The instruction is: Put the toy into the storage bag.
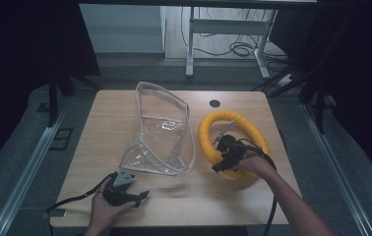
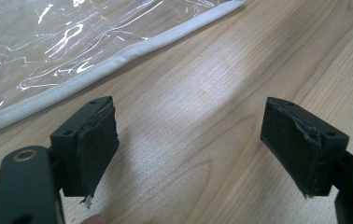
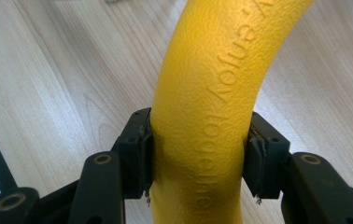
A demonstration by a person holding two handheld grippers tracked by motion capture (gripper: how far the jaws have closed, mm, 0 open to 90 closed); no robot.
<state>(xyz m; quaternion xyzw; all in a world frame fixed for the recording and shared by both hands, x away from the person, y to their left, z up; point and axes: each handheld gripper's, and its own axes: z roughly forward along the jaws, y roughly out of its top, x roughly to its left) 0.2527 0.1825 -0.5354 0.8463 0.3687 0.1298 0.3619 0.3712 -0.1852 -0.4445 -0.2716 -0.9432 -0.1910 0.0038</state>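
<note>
A yellow foam ring (image 1: 231, 142) with embossed lettering lies on the right half of the wooden table (image 1: 125, 105). My right gripper (image 1: 225, 166) is shut on the ring's near arc; in the right gripper view both pads press into the yellow ring (image 3: 207, 112) from either side. A clear plastic bag (image 1: 162, 130) with a white edge stands at the table's middle. My left gripper (image 1: 142, 197) rests near the front left edge, just in front of the bag, open with nothing between its pads (image 2: 97, 144). The clear bag's white hem (image 2: 95, 70) lies just beyond them.
A small black hole (image 1: 215, 103) sits in the tabletop behind the ring. Cables trail from both grippers over the front edge. A metal desk frame and floor cables stand beyond the table's far edge.
</note>
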